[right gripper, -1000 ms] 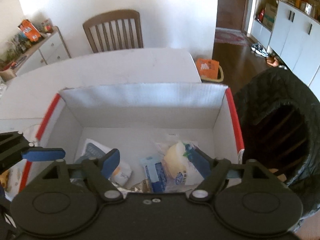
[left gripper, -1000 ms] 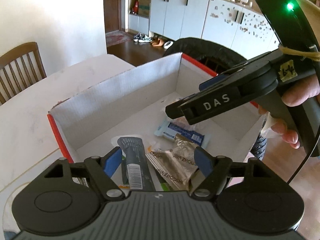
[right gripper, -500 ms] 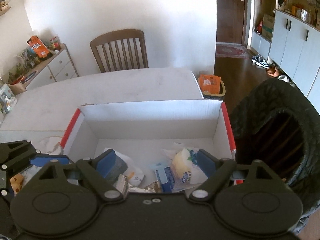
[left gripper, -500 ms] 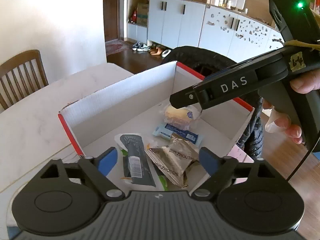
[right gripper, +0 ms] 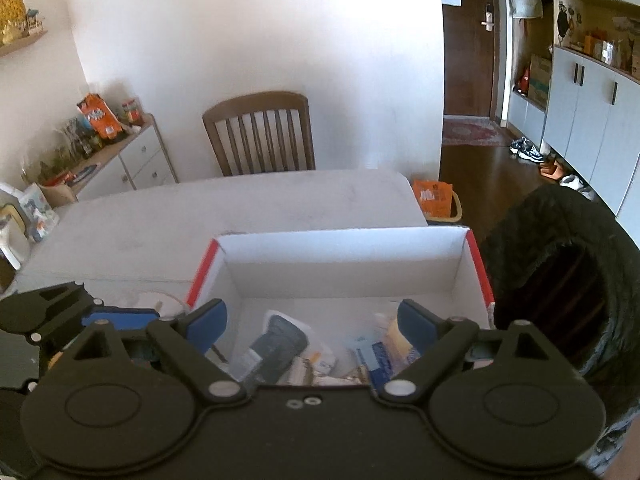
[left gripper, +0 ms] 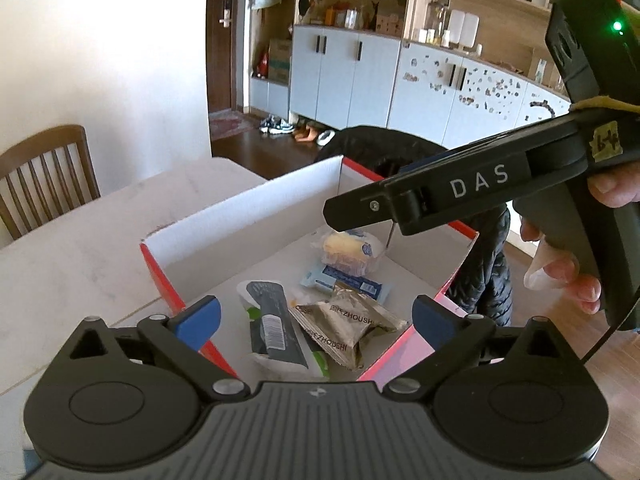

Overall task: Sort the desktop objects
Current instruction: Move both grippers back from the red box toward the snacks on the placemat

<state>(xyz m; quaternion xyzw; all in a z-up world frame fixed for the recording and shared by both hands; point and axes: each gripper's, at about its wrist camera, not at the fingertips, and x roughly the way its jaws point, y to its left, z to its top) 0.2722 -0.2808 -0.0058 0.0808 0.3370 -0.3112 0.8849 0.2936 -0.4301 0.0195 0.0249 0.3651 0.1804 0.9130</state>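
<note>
White table [right gripper: 240, 216], red-edged white box [left gripper: 256, 216], crinkled gold packets [left gripper: 352, 324] inside

A home dining room is showing: a brown slatted wooden chair [right gripper: 260, 136], pale-blue cupboards [left gripper: 344, 76], sneakers [left gripper: 274, 123] lying near the door.

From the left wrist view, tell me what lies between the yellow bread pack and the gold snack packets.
A blue-and-white wrapped packet lies flat between the yellow bread pack and the gold snack packets, on the box floor; the left wrist view shows it.
</note>
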